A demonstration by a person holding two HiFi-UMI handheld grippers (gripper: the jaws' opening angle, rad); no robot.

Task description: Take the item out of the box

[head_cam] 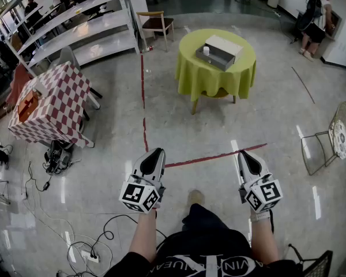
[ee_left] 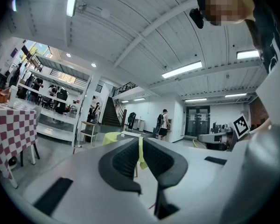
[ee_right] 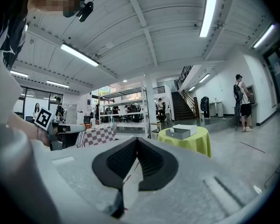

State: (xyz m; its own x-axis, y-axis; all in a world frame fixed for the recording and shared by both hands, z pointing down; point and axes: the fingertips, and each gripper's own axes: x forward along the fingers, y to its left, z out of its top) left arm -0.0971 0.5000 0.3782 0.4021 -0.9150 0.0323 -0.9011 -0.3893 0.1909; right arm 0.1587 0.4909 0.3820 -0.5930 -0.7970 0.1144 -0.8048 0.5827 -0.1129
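Note:
A grey open box (head_cam: 219, 52) with its white lid beside it lies on a round table with a yellow-green cloth (head_cam: 216, 77), far ahead of me. A small white item (head_cam: 206, 50) stands in the box's left end. My left gripper (head_cam: 156, 152) and right gripper (head_cam: 243, 153) hang over the floor well short of the table, both shut and empty. In the right gripper view the box (ee_right: 183, 132) shows beyond the shut right gripper (ee_right: 136, 140). The left gripper (ee_left: 140, 141) points at the table's cloth (ee_left: 111, 136).
A red-and-white checkered table (head_cam: 52, 105) stands at the left with cables (head_cam: 57, 154) on the floor by it. Behind are white shelves (head_cam: 81, 27) and a wooden chair (head_cam: 155, 23). A wire chair (head_cam: 334, 140) is at the right. A person (head_cam: 314, 22) stands far right.

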